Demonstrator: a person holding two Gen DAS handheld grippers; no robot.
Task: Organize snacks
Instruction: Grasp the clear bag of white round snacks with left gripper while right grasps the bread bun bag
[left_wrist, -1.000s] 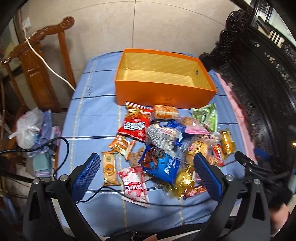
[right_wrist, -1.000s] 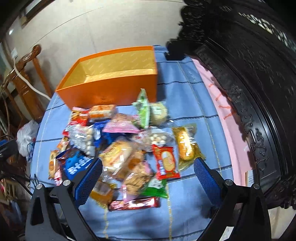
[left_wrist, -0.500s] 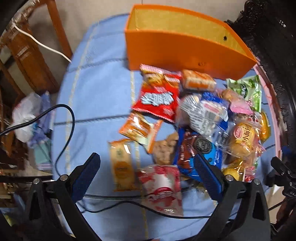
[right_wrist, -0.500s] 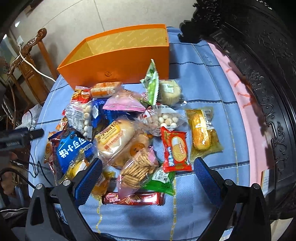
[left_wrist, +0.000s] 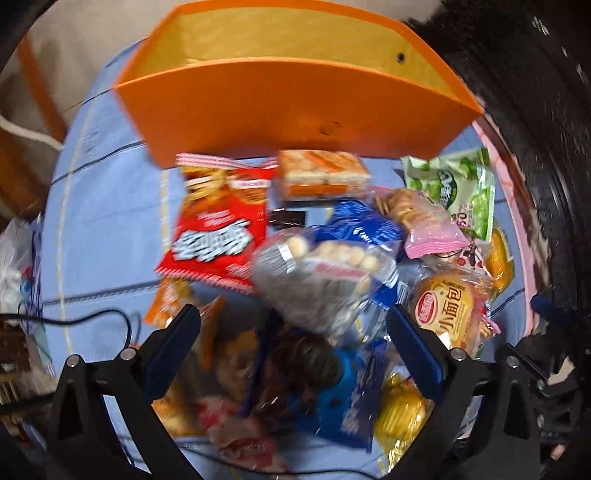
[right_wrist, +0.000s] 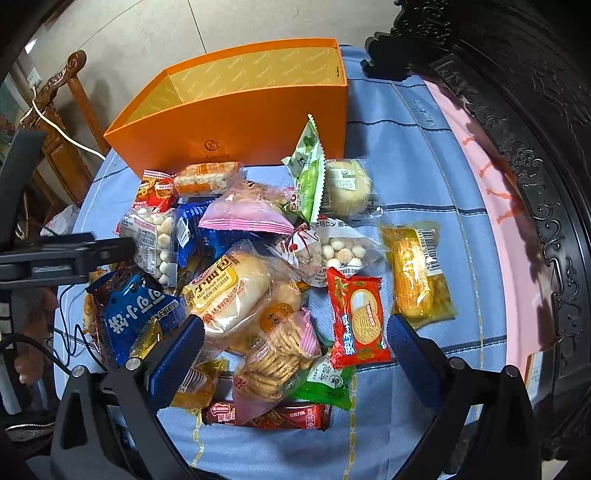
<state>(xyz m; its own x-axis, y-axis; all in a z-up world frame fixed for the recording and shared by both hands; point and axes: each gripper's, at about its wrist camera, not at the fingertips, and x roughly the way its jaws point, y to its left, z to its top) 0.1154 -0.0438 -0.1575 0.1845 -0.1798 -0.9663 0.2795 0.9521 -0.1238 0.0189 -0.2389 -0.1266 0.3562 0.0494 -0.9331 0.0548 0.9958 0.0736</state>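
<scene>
Both sets of jaws stand wide apart and grip nothing. The left gripper (left_wrist: 293, 339) hangs low over the near-left of the snack pile, a clear bag of round puffs (left_wrist: 321, 273) and a blue packet (left_wrist: 332, 391) between its fingers. The right gripper (right_wrist: 295, 343) hovers over the near-right, above a biscuit bag (right_wrist: 277, 362) and a red cracker packet (right_wrist: 356, 317). The snacks lie heaped on the blue-clothed table (right_wrist: 424, 155), just near of the orange box (right_wrist: 236, 122) at the far side.
</scene>
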